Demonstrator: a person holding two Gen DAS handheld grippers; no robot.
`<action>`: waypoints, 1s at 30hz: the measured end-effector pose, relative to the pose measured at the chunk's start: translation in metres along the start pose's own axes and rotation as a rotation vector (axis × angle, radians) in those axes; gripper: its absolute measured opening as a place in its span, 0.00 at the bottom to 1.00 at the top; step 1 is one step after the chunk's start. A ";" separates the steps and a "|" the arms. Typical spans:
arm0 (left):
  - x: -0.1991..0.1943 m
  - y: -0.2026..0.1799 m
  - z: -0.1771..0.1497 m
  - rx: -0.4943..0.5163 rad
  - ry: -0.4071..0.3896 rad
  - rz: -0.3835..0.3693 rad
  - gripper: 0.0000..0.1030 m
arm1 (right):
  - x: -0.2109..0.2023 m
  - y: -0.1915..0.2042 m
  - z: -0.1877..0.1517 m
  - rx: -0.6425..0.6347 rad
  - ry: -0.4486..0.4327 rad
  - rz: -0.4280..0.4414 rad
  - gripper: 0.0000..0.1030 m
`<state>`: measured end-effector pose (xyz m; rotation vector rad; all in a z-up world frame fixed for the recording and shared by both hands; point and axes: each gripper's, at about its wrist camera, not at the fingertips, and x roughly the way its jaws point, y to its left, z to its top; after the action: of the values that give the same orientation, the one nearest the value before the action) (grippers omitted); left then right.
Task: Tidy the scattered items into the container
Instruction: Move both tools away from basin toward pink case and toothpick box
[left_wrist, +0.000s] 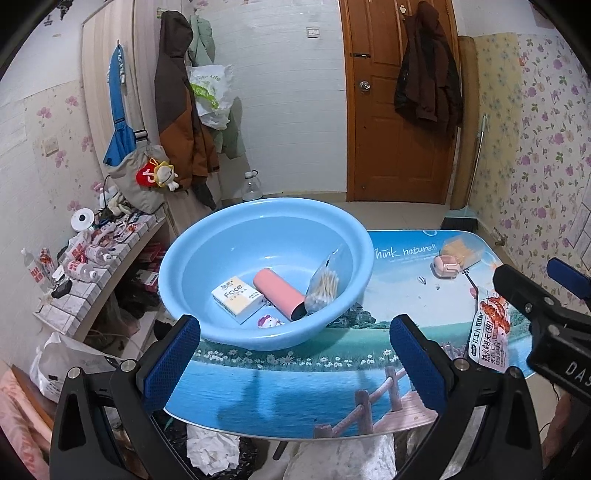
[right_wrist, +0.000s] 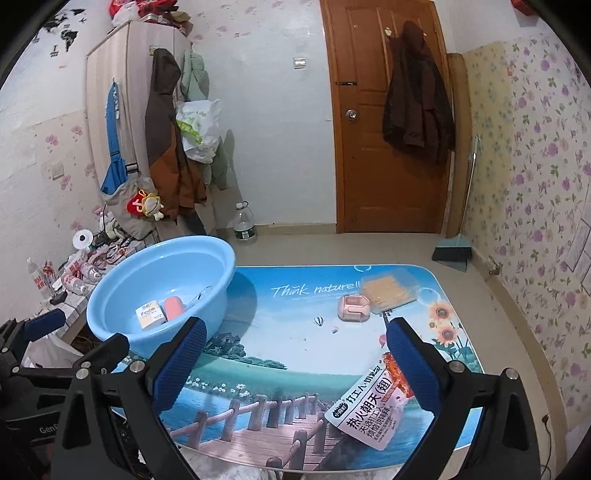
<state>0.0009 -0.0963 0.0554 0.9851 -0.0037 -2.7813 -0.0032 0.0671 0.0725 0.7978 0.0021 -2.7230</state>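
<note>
A light blue basin (left_wrist: 207, 254) stands on the left part of a picture-printed table (left_wrist: 295, 387). In it lie a tissue pack (left_wrist: 238, 295), a pink cylinder (left_wrist: 279, 293), a bag of cotton swabs (left_wrist: 325, 284) and a small toy (left_wrist: 267, 321). My left gripper (left_wrist: 295, 325) is open just before the basin's near rim, holding nothing. My right gripper (right_wrist: 297, 332) is open low over the table (right_wrist: 277, 369). A snack packet (right_wrist: 369, 406) lies partly behind its right finger. A pink case (right_wrist: 352, 308) and a clear box of yellow sticks (right_wrist: 388, 291) sit farther back.
A low shelf (left_wrist: 92, 284) crowded with bottles runs along the left wall. On the floor are a water bottle (right_wrist: 244, 225) and a broom (right_wrist: 452, 253) near the door. Crumpled paper and bags (left_wrist: 210, 454) lie below the table's near edge.
</note>
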 end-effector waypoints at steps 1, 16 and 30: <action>0.000 -0.001 0.000 0.001 0.000 -0.002 1.00 | 0.000 -0.002 0.000 0.006 0.001 -0.002 0.96; 0.001 -0.024 0.002 0.044 -0.004 -0.018 1.00 | 0.005 -0.027 -0.004 0.027 0.015 -0.025 0.96; 0.008 -0.049 -0.001 0.057 0.003 -0.054 1.00 | 0.013 -0.060 -0.017 0.085 0.049 -0.041 0.96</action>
<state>-0.0138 -0.0495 0.0466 1.0174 -0.0572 -2.8432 -0.0220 0.1219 0.0463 0.8974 -0.0885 -2.7571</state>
